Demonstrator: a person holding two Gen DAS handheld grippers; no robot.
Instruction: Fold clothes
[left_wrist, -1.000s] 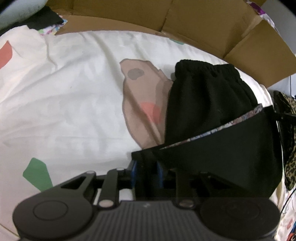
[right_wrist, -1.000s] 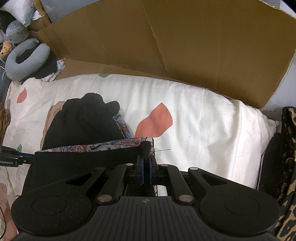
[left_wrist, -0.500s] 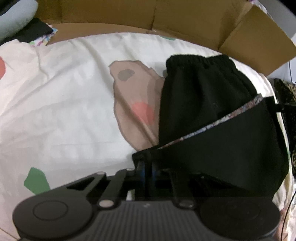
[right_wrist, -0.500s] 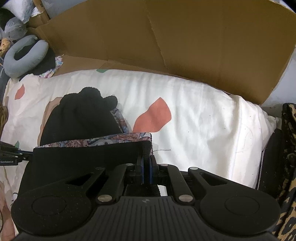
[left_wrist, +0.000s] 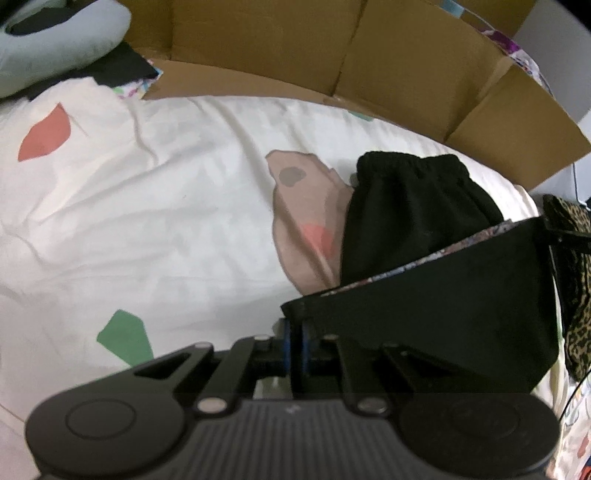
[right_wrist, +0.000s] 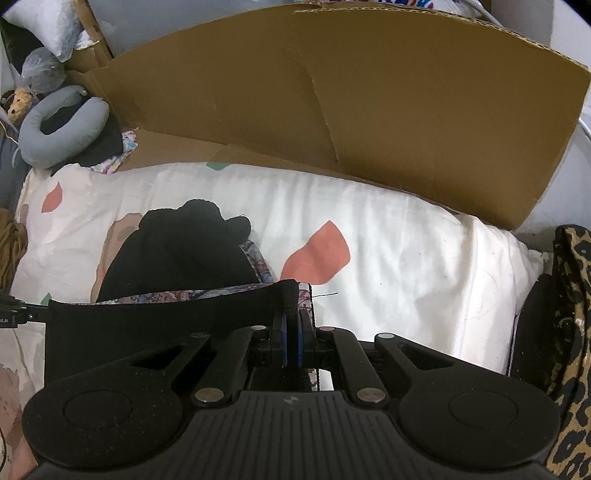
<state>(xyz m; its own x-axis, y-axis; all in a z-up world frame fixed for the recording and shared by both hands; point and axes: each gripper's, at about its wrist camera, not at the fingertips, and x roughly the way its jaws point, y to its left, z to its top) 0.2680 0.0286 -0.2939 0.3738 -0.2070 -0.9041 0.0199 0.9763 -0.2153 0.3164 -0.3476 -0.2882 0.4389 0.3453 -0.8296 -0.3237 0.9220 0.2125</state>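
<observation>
Grip is now complete: the left tool (left_wrist: 293, 334) has clenched on the black garment's (left_wrist: 443, 314) corner, matching the right tool (right_wrist: 291, 325) clamped opposite, so folding over the bed (right_wrist: 406, 258) can begin.

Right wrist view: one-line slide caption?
Right tool shut on black garment's corner, hem stretched above patterned white bedding.

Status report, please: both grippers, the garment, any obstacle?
Left hand-held gripper and right hand-held gripper shut on black garment corners. Edge stretched between them. No obstacle.
</observation>
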